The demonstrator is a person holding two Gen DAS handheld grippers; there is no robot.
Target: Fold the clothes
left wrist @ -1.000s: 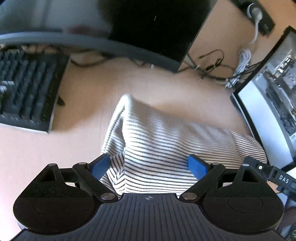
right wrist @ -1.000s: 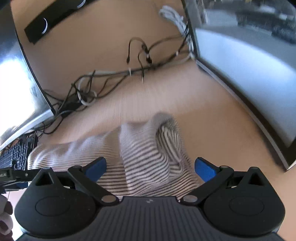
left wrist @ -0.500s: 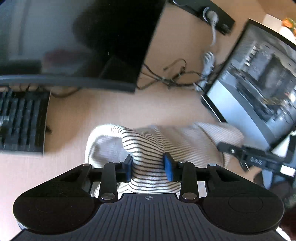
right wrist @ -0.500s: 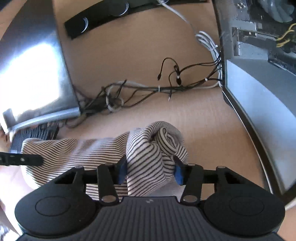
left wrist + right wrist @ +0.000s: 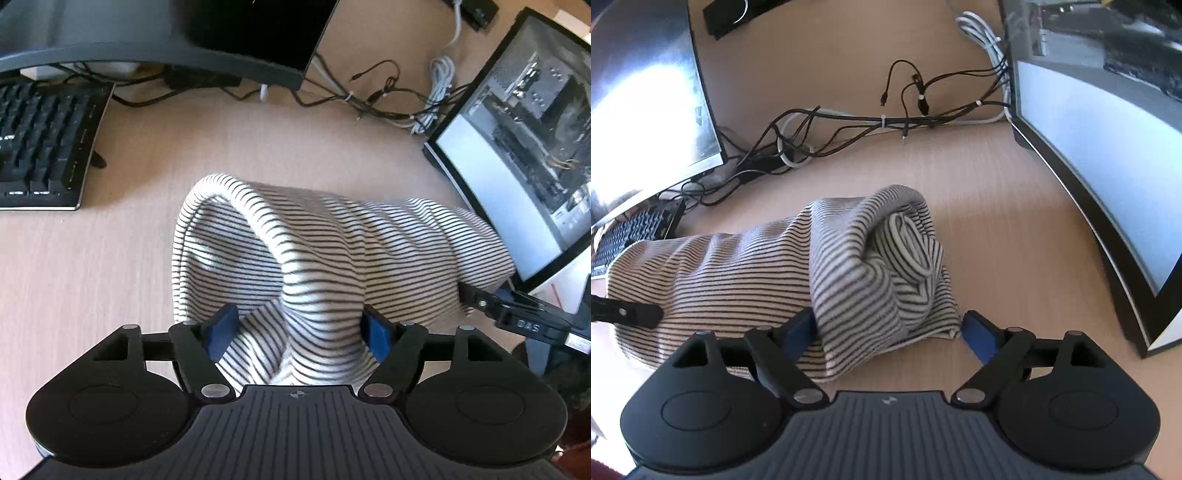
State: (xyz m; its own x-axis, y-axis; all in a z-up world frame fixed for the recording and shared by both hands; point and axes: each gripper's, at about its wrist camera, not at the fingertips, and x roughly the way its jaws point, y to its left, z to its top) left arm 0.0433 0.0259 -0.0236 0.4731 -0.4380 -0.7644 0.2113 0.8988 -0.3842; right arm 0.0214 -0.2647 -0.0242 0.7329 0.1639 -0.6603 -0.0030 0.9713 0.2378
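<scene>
A white garment with thin black stripes (image 5: 332,240) lies bunched in a loose roll on the wooden desk (image 5: 92,277). My left gripper (image 5: 299,328) is open, its blue pads wide apart on either side of a raised fold at the garment's left end. My right gripper (image 5: 890,332) is open too, straddling the rumpled right end of the garment (image 5: 871,266). Fabric sits between both pairs of fingers without being pinched. A finger of the right gripper (image 5: 517,317) shows at the right edge of the left wrist view. The left gripper's finger (image 5: 624,314) shows at the left of the right wrist view.
A black keyboard (image 5: 40,147) lies at the left under a curved monitor (image 5: 147,48). A second screen (image 5: 517,147) stands at the right, close to the garment. Tangled cables (image 5: 868,122) run along the back of the desk, with a black power strip (image 5: 738,14) behind them.
Half a second ago both grippers were shut on folds of the garment; both have now opened wide and let the fabric go. The garment has settled lower on the desk.
</scene>
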